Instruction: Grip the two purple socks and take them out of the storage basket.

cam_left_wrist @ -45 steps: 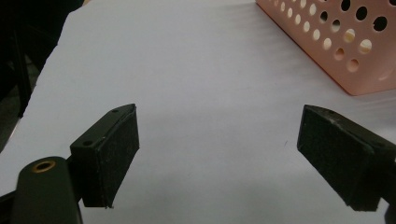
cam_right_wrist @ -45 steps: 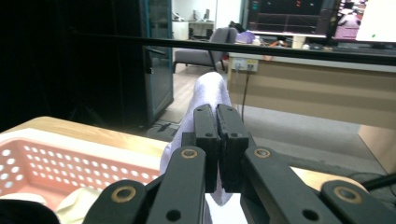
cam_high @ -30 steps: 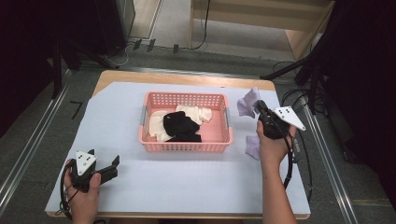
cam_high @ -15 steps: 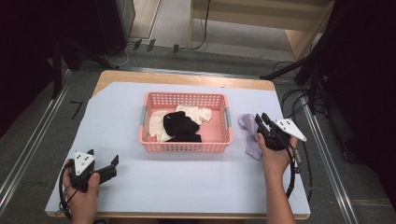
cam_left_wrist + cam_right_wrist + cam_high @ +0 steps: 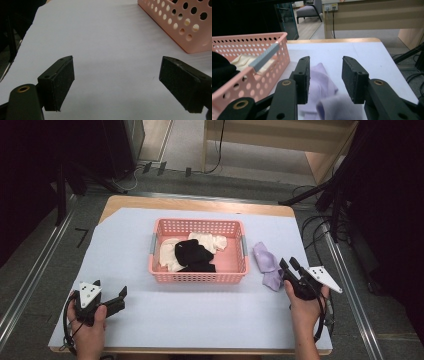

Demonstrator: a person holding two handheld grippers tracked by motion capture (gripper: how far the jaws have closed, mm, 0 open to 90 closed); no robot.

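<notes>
A pink perforated basket stands mid-table holding a black cloth and cream cloths. Right of it, lilac cloth lies crumpled on the white table cover. My right gripper sits just at the lilac cloth's near right edge. Its jaws have just been opening. In the right gripper view the right gripper stands open over the lilac cloth, with the pads off it. My left gripper rests at the front left, and in its own view the left gripper is wide open over bare cover.
The basket has a grey handle on its right end. The basket's corner lies ahead and right of the left jaws. Cables trail on the floor beyond the table's right edge.
The right gripper came down and nearer the person with a lilac cloth it held in the air. Its jaws opened and the cloth now lies on the table. The left hand kept still.
</notes>
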